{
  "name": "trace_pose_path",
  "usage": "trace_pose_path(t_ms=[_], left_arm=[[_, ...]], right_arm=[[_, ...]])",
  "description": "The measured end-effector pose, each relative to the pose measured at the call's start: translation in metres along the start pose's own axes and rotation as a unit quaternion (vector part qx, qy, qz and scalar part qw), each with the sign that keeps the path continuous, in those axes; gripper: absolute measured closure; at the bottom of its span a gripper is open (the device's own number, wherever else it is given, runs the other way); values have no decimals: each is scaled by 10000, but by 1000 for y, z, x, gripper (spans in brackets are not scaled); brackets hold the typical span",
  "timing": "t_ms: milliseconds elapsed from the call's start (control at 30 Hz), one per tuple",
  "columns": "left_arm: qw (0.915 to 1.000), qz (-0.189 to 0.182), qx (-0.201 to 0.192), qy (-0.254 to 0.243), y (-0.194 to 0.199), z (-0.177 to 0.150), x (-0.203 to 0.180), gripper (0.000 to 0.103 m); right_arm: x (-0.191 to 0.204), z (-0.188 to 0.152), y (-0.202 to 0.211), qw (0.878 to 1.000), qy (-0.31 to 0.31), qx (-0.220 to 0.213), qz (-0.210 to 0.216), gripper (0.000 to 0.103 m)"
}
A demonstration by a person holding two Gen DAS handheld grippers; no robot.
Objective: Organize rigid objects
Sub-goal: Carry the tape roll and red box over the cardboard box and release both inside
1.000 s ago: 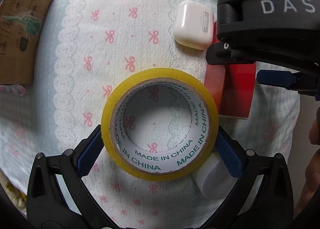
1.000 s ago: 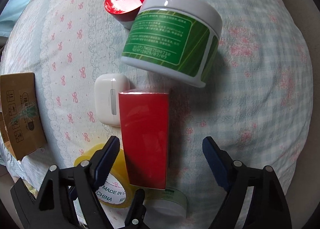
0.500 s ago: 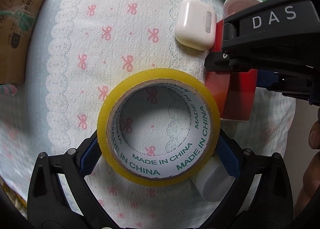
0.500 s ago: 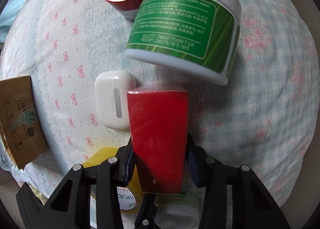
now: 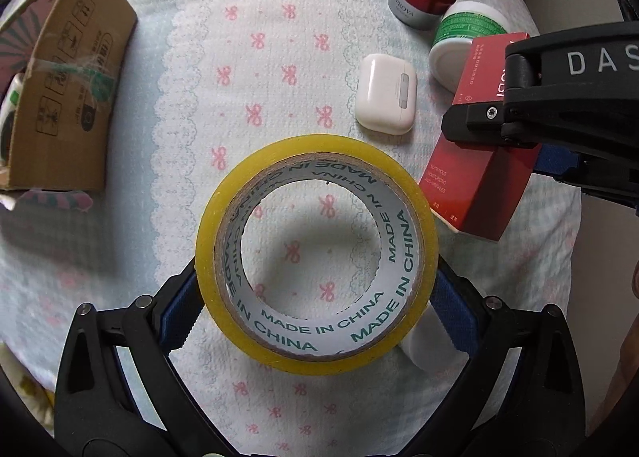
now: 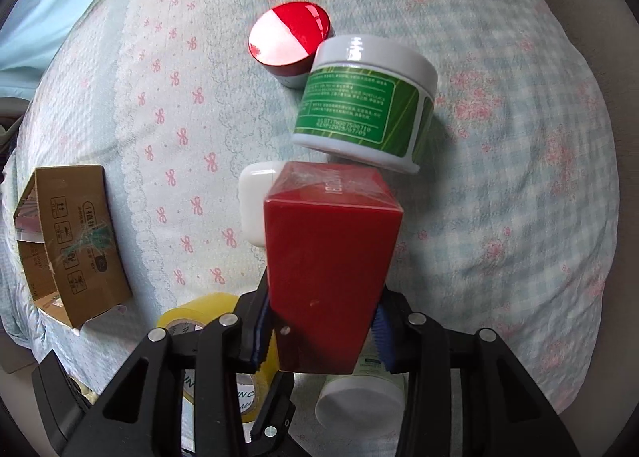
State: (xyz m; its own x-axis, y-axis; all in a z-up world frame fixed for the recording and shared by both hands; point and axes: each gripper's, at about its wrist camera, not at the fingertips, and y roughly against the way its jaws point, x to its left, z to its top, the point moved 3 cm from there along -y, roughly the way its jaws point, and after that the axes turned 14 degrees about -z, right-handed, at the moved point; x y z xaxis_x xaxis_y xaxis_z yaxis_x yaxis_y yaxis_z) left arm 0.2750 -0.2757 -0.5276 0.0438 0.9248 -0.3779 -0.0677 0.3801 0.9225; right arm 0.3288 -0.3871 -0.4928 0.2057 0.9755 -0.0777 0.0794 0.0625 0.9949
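The left gripper straddles the tape roll, its blue pads pressed to the roll's outer wall on opposite sides, so the jaws stand wide only because the roll is wide. The roll is held flat, its open core facing straight up at the camera and its axis running down toward the bed; the shadow under it suggests it hangs clear of the cover, a grip that suits lifting it without rolling. A white lidded tub lies partly under the roll's lower right edge, beside the right pad.

The right gripper is clamped narrow on the red box, the pads biting its two long side faces near one end. The box's long axis runs along the fingers, pointing down and away toward the bed, its far end raised above the earbud case. From the left wrist view it hangs tilted (clearly off the cover), near the roll but apart from it.

Farther out, the earbud case lies flat on the bed. Beyond it the green-label jar rests tilted against the red-lid jar. Off to the left sits an open cardboard box, probably where both held things are bound, which would explain lifting both at once.
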Motion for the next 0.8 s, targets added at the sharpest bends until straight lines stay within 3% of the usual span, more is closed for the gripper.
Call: trace_pose_path(t_ms=[400,633,800], left_arm=[[9960,25,-794,-412,111,-11,-22,5],[9891,171,-1388,-452,193,-18,-5,5],[9865,267,-1562,-400,243,-30,21,5]], right_arm=[[-16,-47,108,9963,-52,-810,271,65],[-5,-82,165,9892,128,-1396,432,65],[8,-103,186,9855,122,-1600,550,65]])
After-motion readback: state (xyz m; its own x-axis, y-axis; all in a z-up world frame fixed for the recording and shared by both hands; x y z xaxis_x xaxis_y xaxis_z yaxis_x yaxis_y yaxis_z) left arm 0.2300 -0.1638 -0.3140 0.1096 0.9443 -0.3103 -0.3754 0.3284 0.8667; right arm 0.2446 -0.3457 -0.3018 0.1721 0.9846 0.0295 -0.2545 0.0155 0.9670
